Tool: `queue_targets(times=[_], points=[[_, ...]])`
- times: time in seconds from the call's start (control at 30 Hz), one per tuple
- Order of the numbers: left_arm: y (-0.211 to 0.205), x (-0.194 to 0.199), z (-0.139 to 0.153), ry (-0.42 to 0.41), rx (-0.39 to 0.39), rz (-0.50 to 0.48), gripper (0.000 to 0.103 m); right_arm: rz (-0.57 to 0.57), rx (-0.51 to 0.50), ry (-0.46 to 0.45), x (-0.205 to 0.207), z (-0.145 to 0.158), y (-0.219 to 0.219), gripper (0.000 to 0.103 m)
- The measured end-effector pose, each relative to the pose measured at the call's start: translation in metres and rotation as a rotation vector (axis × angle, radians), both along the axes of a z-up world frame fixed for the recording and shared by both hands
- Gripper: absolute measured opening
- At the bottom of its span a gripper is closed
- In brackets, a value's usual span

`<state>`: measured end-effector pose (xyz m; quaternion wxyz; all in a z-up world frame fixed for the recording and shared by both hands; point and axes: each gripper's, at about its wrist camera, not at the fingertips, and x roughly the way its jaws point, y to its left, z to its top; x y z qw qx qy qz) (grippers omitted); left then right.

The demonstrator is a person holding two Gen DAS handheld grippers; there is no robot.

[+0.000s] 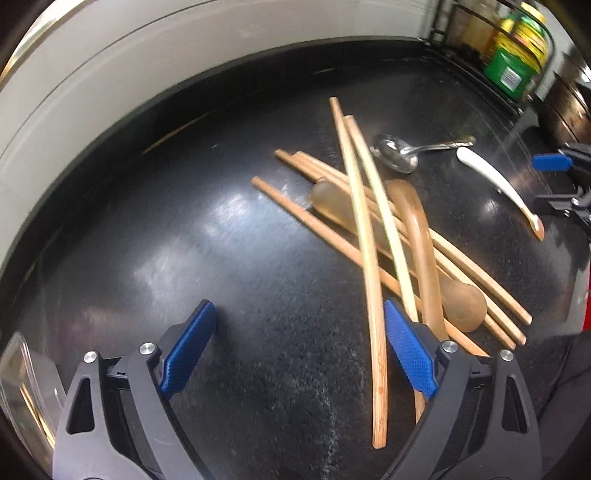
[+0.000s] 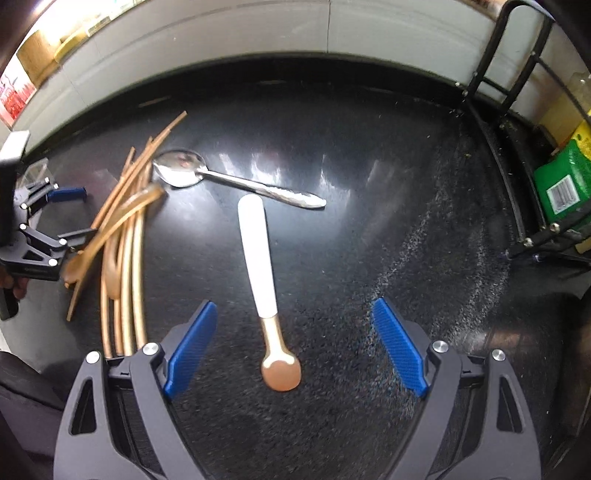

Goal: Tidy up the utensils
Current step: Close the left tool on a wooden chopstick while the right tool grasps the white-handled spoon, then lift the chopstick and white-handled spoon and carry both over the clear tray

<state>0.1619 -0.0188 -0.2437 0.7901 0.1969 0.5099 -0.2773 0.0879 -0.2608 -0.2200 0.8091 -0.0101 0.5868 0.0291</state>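
- Left wrist view: the left gripper (image 1: 299,347) hangs over the black speckled desk (image 1: 147,240) with its blue-padded jaws spread wide and nothing pressed between the pads.
- A loose heap of long wooden chopsticks (image 1: 364,236) lies crossed on the desk, just ahead of and partly under the right-hand blue finger (image 1: 408,354); one long stick runs down between the jaws without touching either pad.
- Two translucent amber plastic spoons (image 1: 421,243) lie tangled in the heap, one bowl near its lower right end, the other near its middle.
- Beyond the heap a shiny metal spoon (image 1: 399,151) lies with its bowl beside the sticks and its handle pointing right.
- Near it lies a white-handled spoon with a copper-coloured bowl (image 1: 491,177), apart from the heap.
- A green packet (image 1: 513,70) stands in a black wire rack (image 1: 476,48) at the desk's far right corner.
- Right wrist view: the right gripper (image 2: 295,347) also stands wide, holding nothing.
- The white-handled spoon (image 2: 258,258) lies straight between its jaws, round bowl nearest the camera, clear of both blue pads (image 2: 192,347).
- The metal spoon (image 2: 207,175) lies crosswise just past the white handle's far tip; whether the two touch I cannot tell.
- The chopsticks (image 2: 125,236) and amber spoons lie at the left, where the left gripper (image 2: 70,214) reaches in beside them.
- A grey wall (image 2: 258,33) runs behind the desk.
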Motion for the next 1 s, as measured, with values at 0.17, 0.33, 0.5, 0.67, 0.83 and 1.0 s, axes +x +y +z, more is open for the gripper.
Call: queue_targets(times=[0.17, 0.33, 0.5, 0.67, 0.83, 1.0], points=[[-0.008, -0.002, 0.001, -0.04, -0.029, -0.009, 0.072, 0.035, -0.02, 0.02, 0.004, -0.018, 0.006, 0.074], [-0.017, -0.014, 0.005, -0.074, -0.042, -0.015, 0.033, 0.073, -0.017, -0.005, 0.003, -0.023, 0.012, 0.071], [-0.027, -0.024, 0.006, -0.071, -0.032, 0.004, 0.009, 0.07, 0.013, -0.03, 0.002, -0.018, 0.014, 0.014], [-0.029, -0.022, 0.008, -0.032, -0.041, 0.045, 0.006, 0.03, 0.059, 0.001, 0.011, -0.015, 0.011, 0.014], [-0.014, -0.026, 0.033, -0.071, -0.058, 0.096, 0.006, 0.014, 0.078, -0.042, 0.005, 0.007, 0.014, 0.014], [-0.003, -0.041, 0.067, -0.12, -0.056, 0.146, 0.006, 0.013, 0.093, -0.12, -0.012, 0.045, 0.023, 0.014]])
